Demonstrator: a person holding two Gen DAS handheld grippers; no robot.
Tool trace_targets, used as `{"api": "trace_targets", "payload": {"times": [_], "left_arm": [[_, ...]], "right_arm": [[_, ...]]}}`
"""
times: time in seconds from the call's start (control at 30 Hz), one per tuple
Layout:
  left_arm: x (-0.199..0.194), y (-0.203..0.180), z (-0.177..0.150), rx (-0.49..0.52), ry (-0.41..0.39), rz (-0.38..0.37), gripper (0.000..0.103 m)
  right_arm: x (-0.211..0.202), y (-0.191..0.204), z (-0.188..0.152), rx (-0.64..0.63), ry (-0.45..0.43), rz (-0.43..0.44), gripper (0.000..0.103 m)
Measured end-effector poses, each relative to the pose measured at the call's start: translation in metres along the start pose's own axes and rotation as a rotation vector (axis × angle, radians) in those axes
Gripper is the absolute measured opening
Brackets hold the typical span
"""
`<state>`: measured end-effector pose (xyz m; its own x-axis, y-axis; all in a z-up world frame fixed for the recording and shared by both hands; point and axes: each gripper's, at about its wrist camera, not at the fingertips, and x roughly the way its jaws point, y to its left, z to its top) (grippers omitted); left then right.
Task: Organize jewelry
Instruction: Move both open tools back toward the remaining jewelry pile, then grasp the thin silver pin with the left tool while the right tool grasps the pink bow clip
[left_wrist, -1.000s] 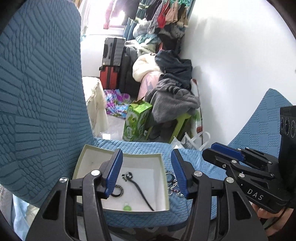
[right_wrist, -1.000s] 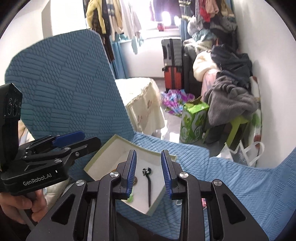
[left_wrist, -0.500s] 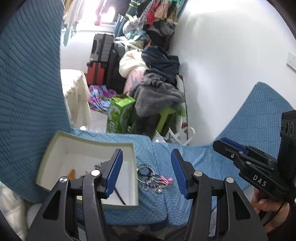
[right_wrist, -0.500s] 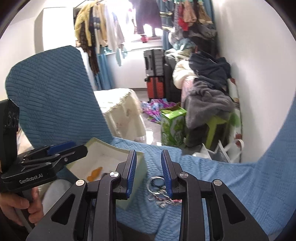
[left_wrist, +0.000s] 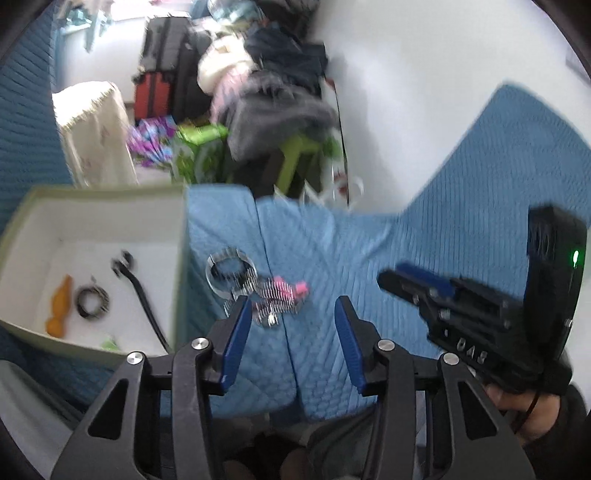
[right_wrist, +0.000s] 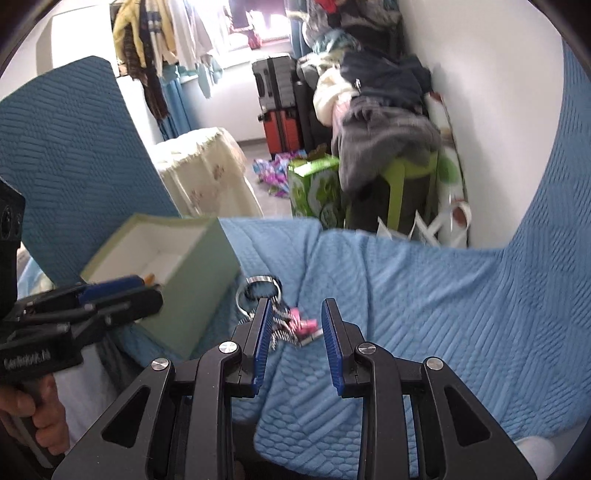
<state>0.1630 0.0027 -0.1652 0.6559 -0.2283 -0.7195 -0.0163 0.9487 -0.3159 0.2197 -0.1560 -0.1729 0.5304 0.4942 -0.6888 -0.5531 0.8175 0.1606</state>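
Observation:
A heap of jewelry (left_wrist: 258, 288) lies on the blue quilted cover: silver bangles (left_wrist: 229, 271), coiled metal pieces and a pink clip (left_wrist: 291, 287). My left gripper (left_wrist: 291, 314) hovers just before the heap, its jaws closing with nothing between them. The heap (right_wrist: 284, 317) also shows in the right wrist view, right beyond my right gripper (right_wrist: 295, 325), which stands partly open and empty. A pale green box (left_wrist: 92, 199) at the left holds an orange piece (left_wrist: 61, 306), a dark ring (left_wrist: 92, 302) and a black hair stick (left_wrist: 136, 288).
The blue cover (right_wrist: 424, 314) rises behind at left and right. Beyond the seat edge lie a green carton (right_wrist: 314, 188), a green stool under piled clothes (right_wrist: 406, 173), suitcases (right_wrist: 277, 110) and a cloth-covered stand (right_wrist: 203, 170). A hand (left_wrist: 517, 406) holds the right gripper body.
Both grippers have swung right and down, from over the box to the jewelry heap on the cover. The left jaws have narrowed a little.

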Motion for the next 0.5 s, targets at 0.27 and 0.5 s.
{"api": "trace_targets", "payload": {"times": [0.27,0.5], "left_arm": [[0.038,0.0,-0.011,-0.007,0.049,0.01,0.044],[0.079,0.006,-0.026,-0.028,0.113,0.039,0.042]], "right_arm": [[0.036,-0.028,-0.016,0.046,0.05,0.099,0.025],[0.082,-0.048,-0.02,0.099,0.119,0.193,0.025]]}}
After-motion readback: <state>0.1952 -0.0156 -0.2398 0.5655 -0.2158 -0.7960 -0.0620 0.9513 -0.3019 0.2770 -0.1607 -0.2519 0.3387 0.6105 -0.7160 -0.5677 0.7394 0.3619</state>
